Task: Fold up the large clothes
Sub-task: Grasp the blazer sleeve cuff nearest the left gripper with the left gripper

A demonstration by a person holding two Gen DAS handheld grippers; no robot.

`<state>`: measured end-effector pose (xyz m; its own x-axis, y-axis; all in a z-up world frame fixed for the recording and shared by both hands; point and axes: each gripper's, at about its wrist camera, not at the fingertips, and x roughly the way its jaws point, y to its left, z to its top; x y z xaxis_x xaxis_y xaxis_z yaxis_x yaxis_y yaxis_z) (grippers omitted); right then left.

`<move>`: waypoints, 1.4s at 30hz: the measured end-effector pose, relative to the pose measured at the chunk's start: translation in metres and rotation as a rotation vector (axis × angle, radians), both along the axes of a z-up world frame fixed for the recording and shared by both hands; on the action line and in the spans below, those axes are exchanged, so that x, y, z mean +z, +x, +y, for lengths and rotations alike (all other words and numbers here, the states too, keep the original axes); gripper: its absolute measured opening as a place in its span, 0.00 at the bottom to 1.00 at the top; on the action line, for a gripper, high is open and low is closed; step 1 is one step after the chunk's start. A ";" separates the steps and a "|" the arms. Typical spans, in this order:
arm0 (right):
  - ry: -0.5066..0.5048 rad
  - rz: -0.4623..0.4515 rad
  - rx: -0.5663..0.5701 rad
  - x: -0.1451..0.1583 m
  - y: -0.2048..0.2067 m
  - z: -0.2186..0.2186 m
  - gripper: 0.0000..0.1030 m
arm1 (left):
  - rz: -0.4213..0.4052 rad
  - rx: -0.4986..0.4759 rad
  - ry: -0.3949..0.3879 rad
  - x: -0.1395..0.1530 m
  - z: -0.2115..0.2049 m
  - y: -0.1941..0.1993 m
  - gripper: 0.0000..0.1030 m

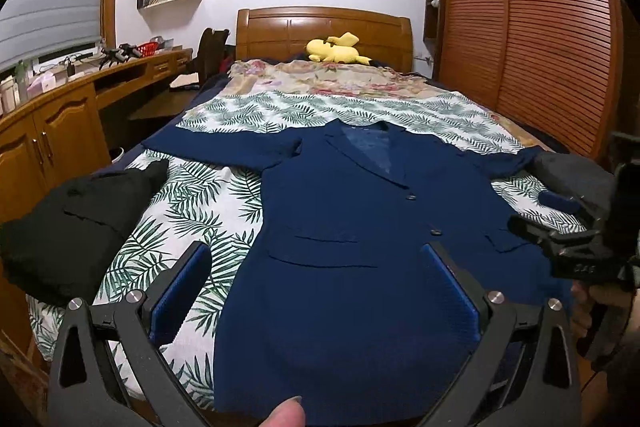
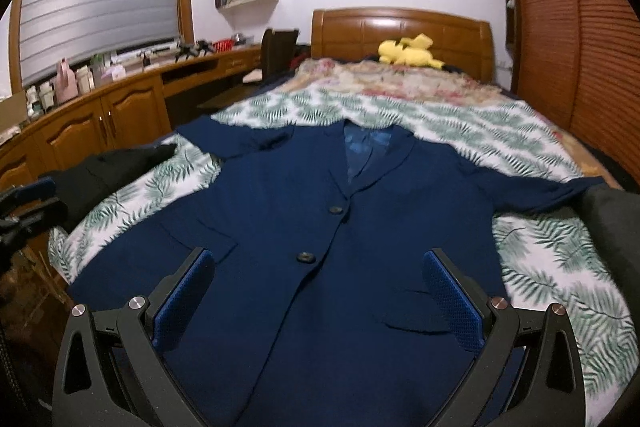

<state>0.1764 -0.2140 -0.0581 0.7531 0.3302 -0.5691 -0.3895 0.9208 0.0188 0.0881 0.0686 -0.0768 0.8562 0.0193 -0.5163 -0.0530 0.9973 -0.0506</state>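
A navy blue blazer (image 1: 340, 211) lies flat and face up on the bed, buttoned, collar toward the headboard, both short sleeves spread out sideways. In the right wrist view the same blazer (image 2: 280, 227) fills the middle. My left gripper (image 1: 316, 259) is open above the blazer's lower left hem, nothing between its blue pads. My right gripper (image 2: 320, 267) is open above the lower right front, near the bottom button (image 2: 305, 257). The right gripper (image 1: 560, 227) also shows at the right edge of the left wrist view.
A black folded garment (image 1: 76, 223) lies on the bed's left side, a dark grey one (image 1: 572, 179) on the right. The leaf-print sheet (image 1: 200, 211) covers the bed. A yellow plush toy (image 1: 336, 51) sits by the headboard. A wooden desk (image 1: 60, 115) runs along the left, a louvred wardrobe (image 1: 528, 39) on the right.
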 end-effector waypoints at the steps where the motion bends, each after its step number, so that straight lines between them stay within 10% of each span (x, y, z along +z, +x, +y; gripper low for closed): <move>1: -0.003 0.010 0.005 -0.001 0.003 0.001 1.00 | 0.004 0.001 -0.003 -0.001 0.003 0.003 1.00; 15: -0.060 0.099 0.032 -0.020 0.049 -0.003 0.99 | 0.058 0.013 -0.046 -0.025 0.056 0.079 1.00; 29: 0.014 0.107 0.013 -0.019 0.032 -0.027 0.99 | 0.121 0.024 -0.048 -0.041 0.110 0.198 0.65; 42: -0.001 0.083 0.017 -0.027 0.051 -0.006 0.99 | 0.254 0.085 -0.146 -0.078 0.151 0.287 0.61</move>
<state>0.2277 -0.2199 -0.0853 0.6973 0.3420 -0.6299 -0.4025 0.9140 0.0508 0.3755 0.2198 -0.1544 0.6982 -0.0048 -0.7159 -0.1648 0.9720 -0.1673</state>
